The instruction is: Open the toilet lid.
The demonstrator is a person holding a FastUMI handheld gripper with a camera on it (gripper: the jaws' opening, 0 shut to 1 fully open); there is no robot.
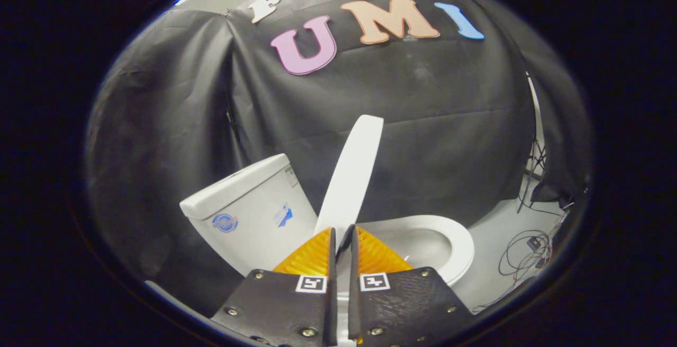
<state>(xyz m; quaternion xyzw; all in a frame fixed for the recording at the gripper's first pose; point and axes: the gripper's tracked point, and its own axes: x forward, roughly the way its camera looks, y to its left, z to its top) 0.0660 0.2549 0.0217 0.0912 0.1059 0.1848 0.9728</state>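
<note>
The gripper (344, 230) sits nearest the camera, its two fingers (317, 254) drawn almost together with only a thin slit between them. The lower edge of the toilet lid (351, 175) runs into that slit; whether both fingers actually press on the lid cannot be told, since the contact point is hidden behind the tips. Each finger carries a small square marker (310, 283) near its base. The toilet lid is taken as the landmark. It stands raised, white, rising from just ahead of the fingertips and leaning slightly toward the side away from the tank, its top edge set against the black cloth wall (423, 125). To the right of the lid, and lower, lies the white toilet seat (455, 241), down on the bowl, with the bowl opening visible inside its ring. To the left of the lid stands the white tank (248, 204), its cover on, bearing two small blue stickers on its front face. Further right of the lid, past the seat, the pale floor (497, 215) holds a loose tangle of dark cables (523, 254). Behind the lid, the black cloth wall drapes across the whole background, creased at the left.
</note>
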